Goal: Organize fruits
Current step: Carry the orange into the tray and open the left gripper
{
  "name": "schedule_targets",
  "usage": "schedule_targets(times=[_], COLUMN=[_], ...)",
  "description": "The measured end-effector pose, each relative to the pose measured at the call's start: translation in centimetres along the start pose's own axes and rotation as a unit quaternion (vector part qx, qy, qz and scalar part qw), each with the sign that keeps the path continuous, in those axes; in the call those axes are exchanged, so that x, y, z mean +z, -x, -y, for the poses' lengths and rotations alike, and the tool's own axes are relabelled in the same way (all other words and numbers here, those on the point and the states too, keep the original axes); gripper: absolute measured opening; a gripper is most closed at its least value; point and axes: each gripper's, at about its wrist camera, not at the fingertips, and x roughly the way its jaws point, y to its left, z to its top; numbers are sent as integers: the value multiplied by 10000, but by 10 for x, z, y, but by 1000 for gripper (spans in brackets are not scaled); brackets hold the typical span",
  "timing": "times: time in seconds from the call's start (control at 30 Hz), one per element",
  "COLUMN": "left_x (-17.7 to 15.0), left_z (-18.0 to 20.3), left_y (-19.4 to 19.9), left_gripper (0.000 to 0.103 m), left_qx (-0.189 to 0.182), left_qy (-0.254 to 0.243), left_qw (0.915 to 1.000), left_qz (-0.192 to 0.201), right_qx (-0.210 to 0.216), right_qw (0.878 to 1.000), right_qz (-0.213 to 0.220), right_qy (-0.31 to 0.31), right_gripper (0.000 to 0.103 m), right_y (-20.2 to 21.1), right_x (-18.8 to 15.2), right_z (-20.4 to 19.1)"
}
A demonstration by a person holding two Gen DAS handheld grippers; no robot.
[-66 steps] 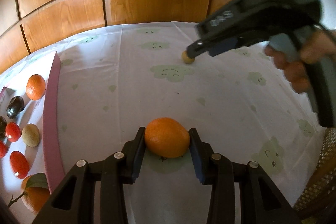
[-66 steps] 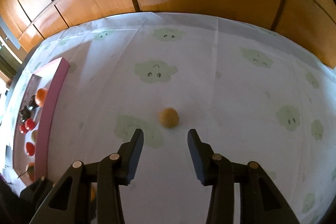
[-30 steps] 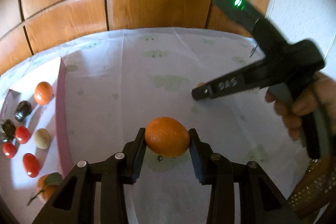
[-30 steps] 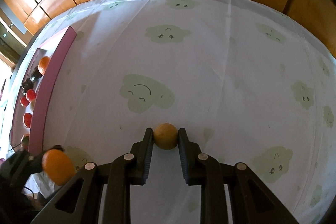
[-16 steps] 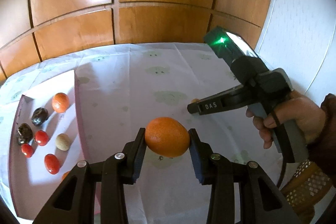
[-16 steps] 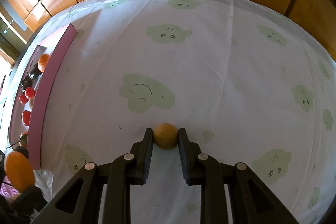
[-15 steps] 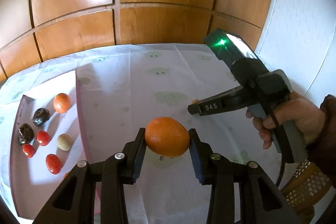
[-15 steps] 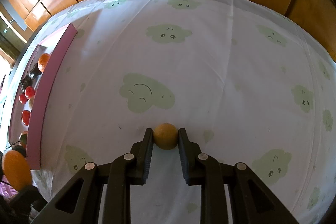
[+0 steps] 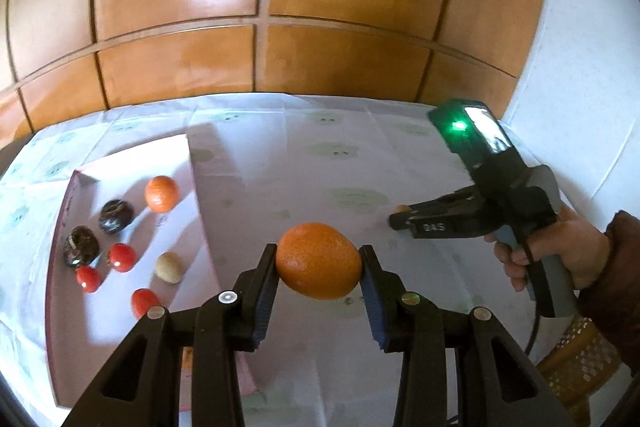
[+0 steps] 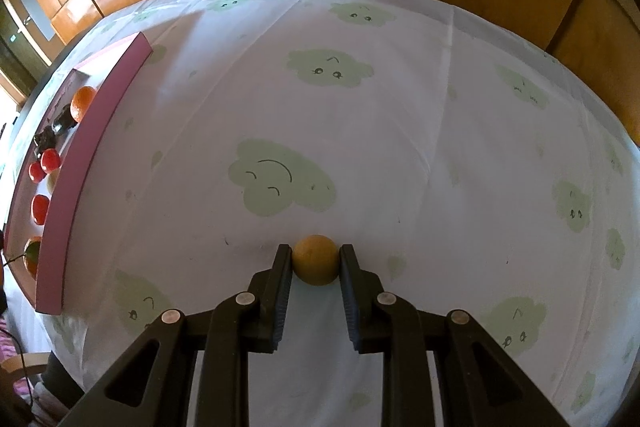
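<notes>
While your pink tray (image 9: 208, 227) holds a small orange (image 9: 161, 193), two dark fruits (image 9: 116, 216), three red ones (image 9: 122, 257) and a pale nut (image 9: 169, 267), your left gripper (image 9: 319, 263) clamps a large orange (image 9: 318, 260) in the air beside it. Your right gripper (image 10: 315, 261), angled steeply down, pinches a small tan ball (image 10: 315, 259) against the tablecloth (image 10: 400, 131).

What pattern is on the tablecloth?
Pale green smiling clouds on the white tablecloth, clearest in the right wrist view.
</notes>
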Motion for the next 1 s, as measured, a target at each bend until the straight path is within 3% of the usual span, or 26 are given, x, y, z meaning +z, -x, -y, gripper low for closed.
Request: schedule_targets(times=[0.4,0.63,0.77,1.0], left_x=[-2,-4,-5,-28], left_z=[-25,-62,-105,-186], left_y=[8,25,48,77], left_gripper=[40,40,40,40], left_qx=[206,327,578,1133], left_qy=[233,629,1083,2005], left_qw=[9995,9975,9923,9729], left_qz=[28,44,192,229], right_qx=[-124,-150,-157,-185], right_qw=[9998,9998,9998,9996], right_qz=[56,64,67,63], right_qy=[130,135,143,179], right_gripper=[24,24,24,24], right_y=[1,1,2,2], right_x=[-3,-5,-5,-4], right_z=[-6,-11,-11,-13])
